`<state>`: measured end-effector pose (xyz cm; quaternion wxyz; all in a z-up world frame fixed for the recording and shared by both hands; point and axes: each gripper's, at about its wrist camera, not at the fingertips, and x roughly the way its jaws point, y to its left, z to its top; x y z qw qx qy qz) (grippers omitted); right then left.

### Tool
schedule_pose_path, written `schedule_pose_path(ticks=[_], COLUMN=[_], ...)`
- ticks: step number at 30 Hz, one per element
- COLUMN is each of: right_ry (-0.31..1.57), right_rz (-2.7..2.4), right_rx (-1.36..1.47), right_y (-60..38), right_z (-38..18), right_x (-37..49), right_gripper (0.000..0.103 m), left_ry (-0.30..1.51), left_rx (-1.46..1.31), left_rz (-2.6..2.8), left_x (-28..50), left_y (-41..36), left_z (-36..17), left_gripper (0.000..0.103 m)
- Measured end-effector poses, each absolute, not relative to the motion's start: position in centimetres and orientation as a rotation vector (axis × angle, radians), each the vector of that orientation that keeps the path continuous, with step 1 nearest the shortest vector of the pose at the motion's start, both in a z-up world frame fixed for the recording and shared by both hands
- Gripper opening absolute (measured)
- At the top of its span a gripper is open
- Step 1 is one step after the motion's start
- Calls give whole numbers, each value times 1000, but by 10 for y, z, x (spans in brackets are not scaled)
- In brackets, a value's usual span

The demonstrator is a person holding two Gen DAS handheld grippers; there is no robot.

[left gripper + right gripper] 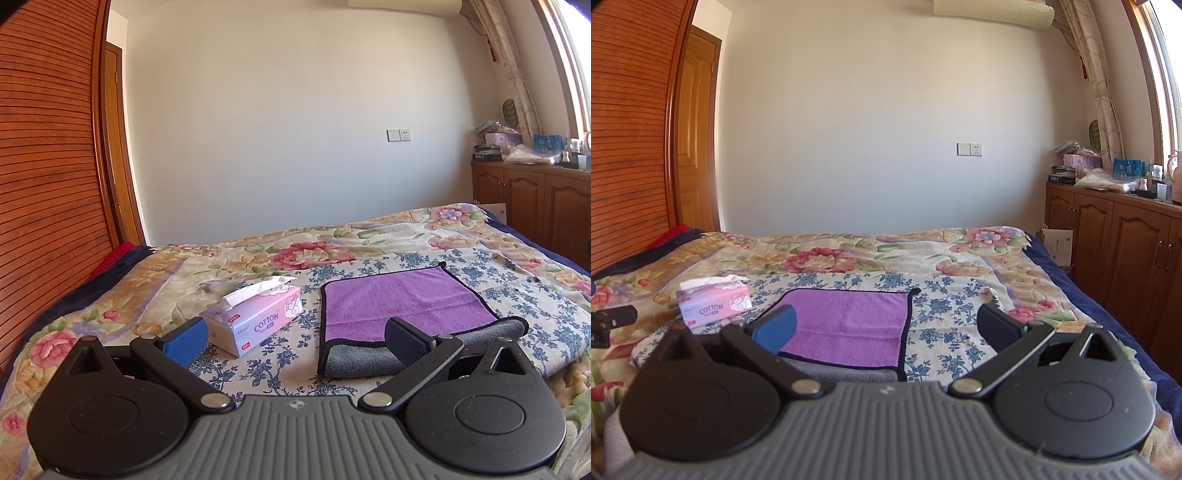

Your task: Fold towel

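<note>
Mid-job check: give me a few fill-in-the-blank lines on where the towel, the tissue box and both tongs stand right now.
1. The upper face of the towel is ____ in colour.
2. The near edge of the towel is turned over, showing a ____ underside.
3. In the left wrist view the tissue box lies to the ____ of the towel.
4. Both the left tongs and the right tongs are ____ and hold nothing.

Missing words: purple; grey; left; open
</note>
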<state>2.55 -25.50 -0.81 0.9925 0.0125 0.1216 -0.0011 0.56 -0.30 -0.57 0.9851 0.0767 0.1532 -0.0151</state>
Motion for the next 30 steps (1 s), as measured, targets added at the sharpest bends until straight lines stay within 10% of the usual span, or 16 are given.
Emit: schedule_pose_path(ticks=[30], right_ry=[330], right_rz=[34], right_rx=[-15], right_y=[-245], right_z=[-23], right_x=[56], right_gripper=[103], left_ry=[408], left_rx=[182], left_rz=[-93], left_x=[48], left_y=[-19], left_z=[-22], left_gripper=[103])
